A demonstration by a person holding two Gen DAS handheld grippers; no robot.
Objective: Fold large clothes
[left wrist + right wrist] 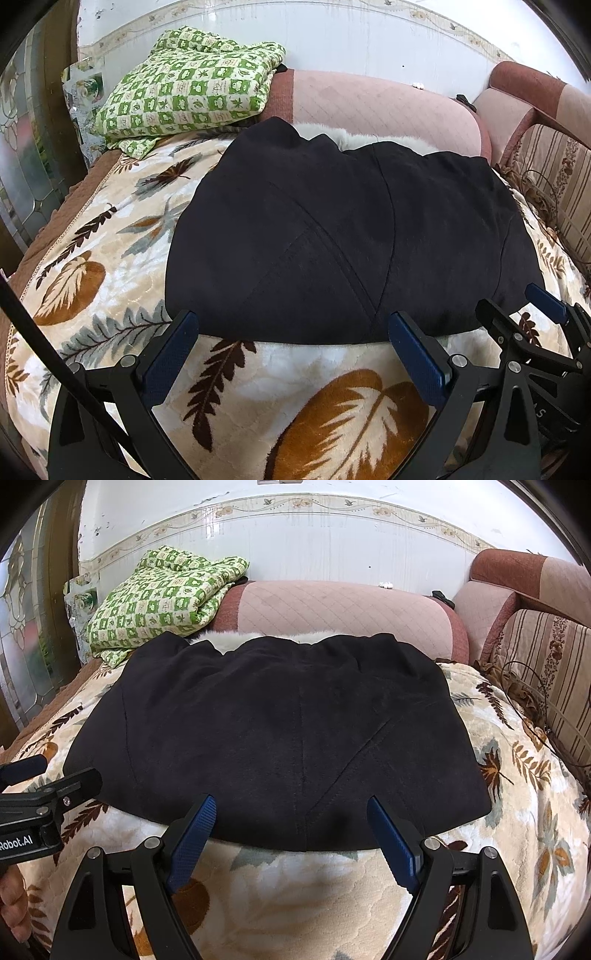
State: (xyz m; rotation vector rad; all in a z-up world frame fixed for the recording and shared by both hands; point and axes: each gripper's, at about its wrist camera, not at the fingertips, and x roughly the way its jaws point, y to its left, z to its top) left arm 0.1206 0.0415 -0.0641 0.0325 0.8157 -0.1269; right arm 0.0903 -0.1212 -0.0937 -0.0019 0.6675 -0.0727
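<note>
A large black garment (332,236) lies folded flat on a leaf-patterned blanket (332,398); white fur trim (354,138) shows at its far edge. It also shows in the right wrist view (288,731). My left gripper (293,325) is open and empty, its blue pads just before the garment's near edge. My right gripper (291,808) is open and empty at the same near edge, to the right of the left one; it shows in the left wrist view (517,299). The left gripper shows at the left edge of the right wrist view (44,771).
A green checked quilt (188,88) is piled at the far left. A pink quilted bolster (369,99) runs along the white tiled wall behind the garment. A striped cushion (546,672) and a dark cable (532,709) lie on the right. A glass door (26,627) stands on the left.
</note>
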